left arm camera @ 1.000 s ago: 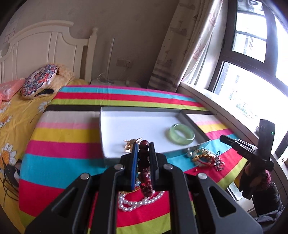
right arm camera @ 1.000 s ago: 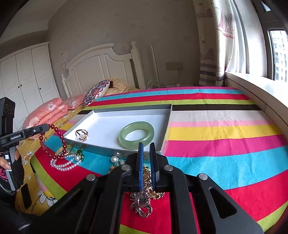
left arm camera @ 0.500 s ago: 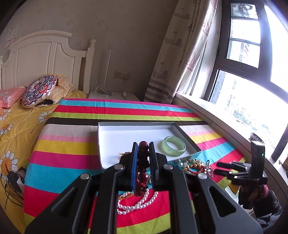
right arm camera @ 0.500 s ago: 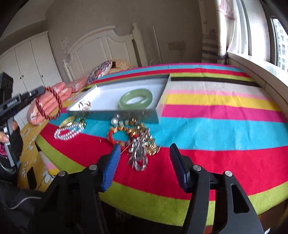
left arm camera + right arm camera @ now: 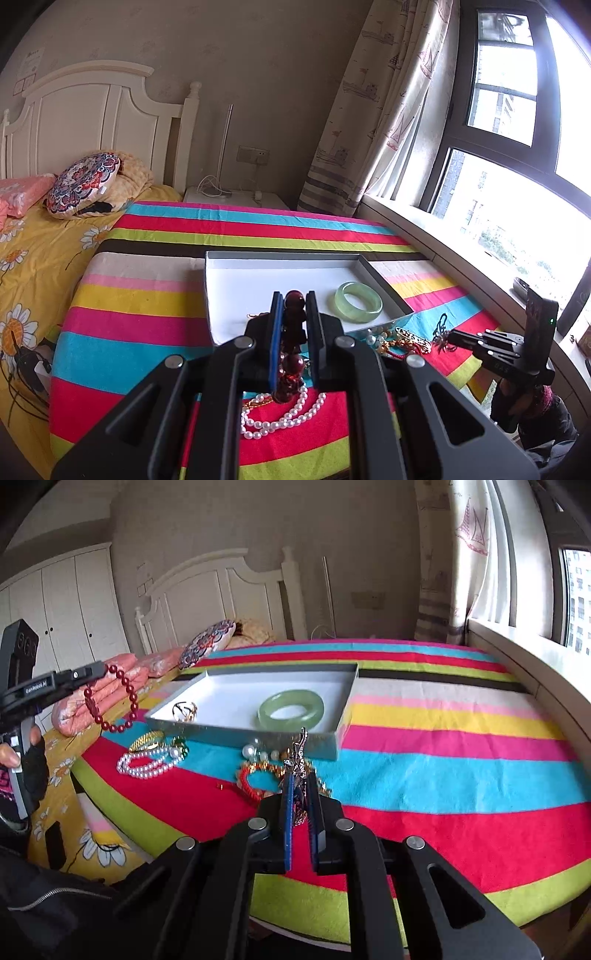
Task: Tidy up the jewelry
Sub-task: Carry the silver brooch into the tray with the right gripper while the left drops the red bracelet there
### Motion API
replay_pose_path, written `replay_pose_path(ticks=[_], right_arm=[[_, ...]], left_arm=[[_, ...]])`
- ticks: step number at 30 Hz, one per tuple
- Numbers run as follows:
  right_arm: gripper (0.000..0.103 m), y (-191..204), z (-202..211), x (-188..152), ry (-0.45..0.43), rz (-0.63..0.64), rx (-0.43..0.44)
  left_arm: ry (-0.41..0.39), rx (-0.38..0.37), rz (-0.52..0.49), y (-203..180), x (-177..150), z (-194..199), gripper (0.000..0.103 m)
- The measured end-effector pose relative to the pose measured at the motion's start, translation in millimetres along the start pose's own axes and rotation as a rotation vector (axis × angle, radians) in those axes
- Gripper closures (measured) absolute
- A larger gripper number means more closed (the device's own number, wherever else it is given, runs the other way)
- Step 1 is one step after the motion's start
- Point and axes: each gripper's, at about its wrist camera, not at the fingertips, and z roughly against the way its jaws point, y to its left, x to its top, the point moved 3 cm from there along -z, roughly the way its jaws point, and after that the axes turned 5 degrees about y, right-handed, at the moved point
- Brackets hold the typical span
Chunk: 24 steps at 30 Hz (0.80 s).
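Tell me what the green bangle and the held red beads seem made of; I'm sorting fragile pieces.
Green bangle: looks like jade or glass, pale, translucent, polished. Red bead bracelet: glossy dark red round beads, perhaps glass, resin or stone; the look leaves it open.

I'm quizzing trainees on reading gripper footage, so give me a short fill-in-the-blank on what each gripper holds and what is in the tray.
1. The left gripper is shut on a bracelet of dark ____ beads.
2. The green bangle lies inside the white ____.
3. The right gripper is shut on a ____-coloured ornament.
4. The pearl strand lies on the striped ____, outside the tray.

Missing words: red; tray; silver; cloth
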Motion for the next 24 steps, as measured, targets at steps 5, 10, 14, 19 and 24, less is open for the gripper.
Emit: replay_pose_path(ticks=[5, 10, 14, 19, 24], right_arm=[[0.094, 3.0, -4.1, 24.1, -0.024, 0.038, -0.019], [0.094, 7.9, -33.4, 57.2, -0.015, 0.107, -0.049], [0.094, 13.0, -65.9, 86.0, 0.013, 0.191, -0.108], [0.094, 16.2, -102.6, 113.8, 0.050, 0.249, -0.156], [0.094, 22.3, -102.1, 114.0, 0.030, 0.231, -0.118]], left_arm=[[-0.001, -0.029, -0.019, -2.9, 13.4, -4.8, 0.091], [0.033, -0.090, -0.013, -4.7, 39.3, -32.8, 0.091], [0.053, -0.087, -0.042, -9.4, 61.8, -59.6, 0.091], [0.103, -0.112, -0.046, -12.4, 66.7, -71.2, 0.090], [0.173, -0.129, -0.129, -22.9, 15.9, -46.4, 0.031]])
